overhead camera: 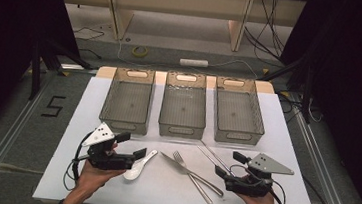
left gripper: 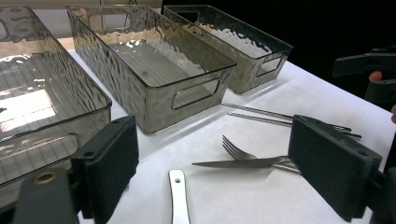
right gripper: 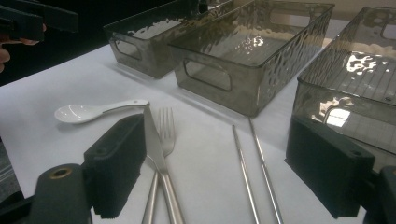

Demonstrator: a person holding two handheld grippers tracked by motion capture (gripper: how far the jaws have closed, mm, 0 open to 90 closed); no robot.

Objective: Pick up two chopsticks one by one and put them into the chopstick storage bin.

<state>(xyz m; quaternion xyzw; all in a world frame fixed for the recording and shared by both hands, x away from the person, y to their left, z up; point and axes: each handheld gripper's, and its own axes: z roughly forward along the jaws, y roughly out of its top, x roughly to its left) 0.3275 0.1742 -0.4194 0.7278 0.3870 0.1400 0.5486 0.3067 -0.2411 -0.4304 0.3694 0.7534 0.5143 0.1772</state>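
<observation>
On the left of the worktop (overhead camera: 85, 183), the left gripper (overhead camera: 132, 146) hangs just above the white spoon (overhead camera: 138, 167), jaws spread wide and gripping nothing; in the left gripper view the spoon's handle runs up between the two black pads, so the approach looks lined up already. The likely step here is a first pickup for sorting cutlery into the three smoky bins, and the spoon sits nearest this hand. To do it well, lower straight down so the pads straddle the narrow handle rather than the bowl, close across the handle's width, and lift level before carrying it to the left bin (overhead camera: 126, 102), which stands just behind. In the middle lie the knife (overhead camera: 175, 163) and fork (overhead camera: 197, 178), crossed and touching, with the middle bin (overhead camera: 183, 106) beyond them; whichever is lifted first may drag the other, so the upper piece should go first, though I cannot tell for certain which is on top. Further right, the two chopsticks (overhead camera: 213, 156) lie side by side, close to the right gripper (overhead camera: 227, 164), whose jaws are likewise released and empty, with the right bin (overhead camera: 238, 110) behind.
</observation>
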